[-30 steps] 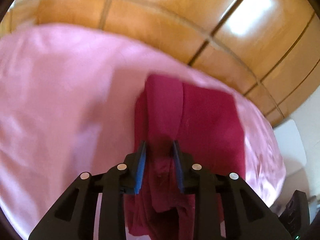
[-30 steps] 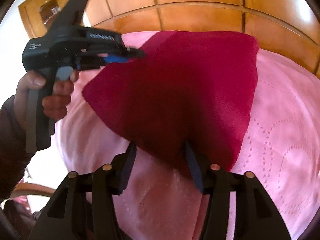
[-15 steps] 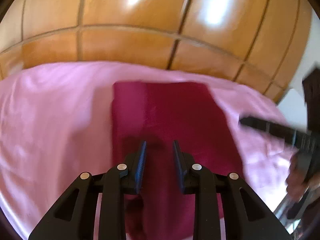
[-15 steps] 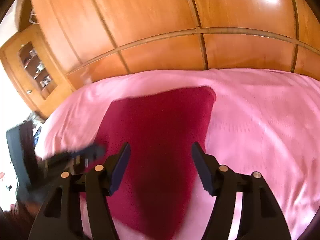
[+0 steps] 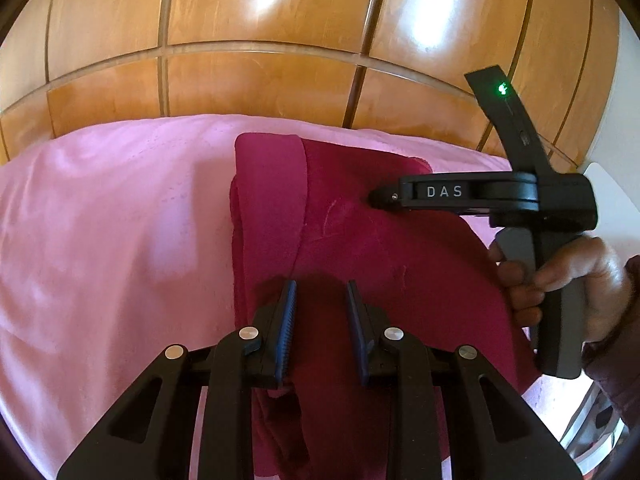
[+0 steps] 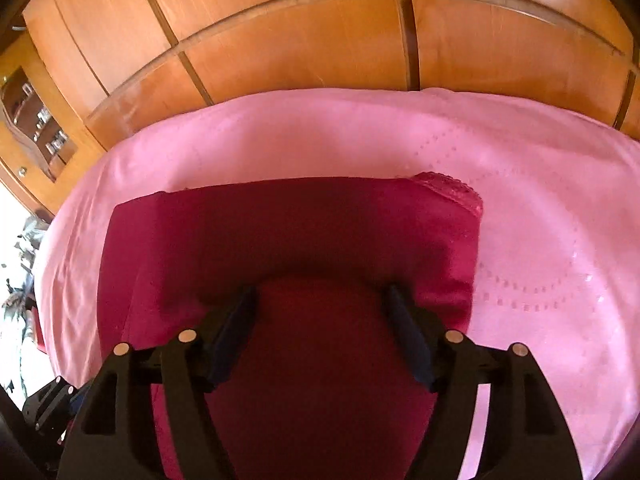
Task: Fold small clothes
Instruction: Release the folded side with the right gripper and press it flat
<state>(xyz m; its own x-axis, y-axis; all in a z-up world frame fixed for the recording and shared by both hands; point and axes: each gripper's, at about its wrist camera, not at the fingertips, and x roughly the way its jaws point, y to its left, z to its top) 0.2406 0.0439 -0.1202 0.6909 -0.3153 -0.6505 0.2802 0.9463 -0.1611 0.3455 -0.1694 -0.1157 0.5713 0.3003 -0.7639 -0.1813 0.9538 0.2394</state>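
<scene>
Left gripper [image 5: 320, 300]: jaws narrowly apart, garment [image 5: 360, 260] between and beneath them, but whether the pads press the cloth cannot be told. Right gripper [image 6: 320, 304]: jaws opening wide over the same dark red garment, nothing pinched, and seen from the left wrist with its tip low over the far part. The garment lies on the pink bedspread [image 5: 100, 220], long axis running away from the left gripper, the nearer one.

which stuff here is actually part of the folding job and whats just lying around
Part of the job:
- red garment
- left gripper
- right gripper, jaws opening, nothing gripped
- pink bedspread beneath it

Just there:
- wooden wardrobe panels
- glass-front cabinet
</scene>
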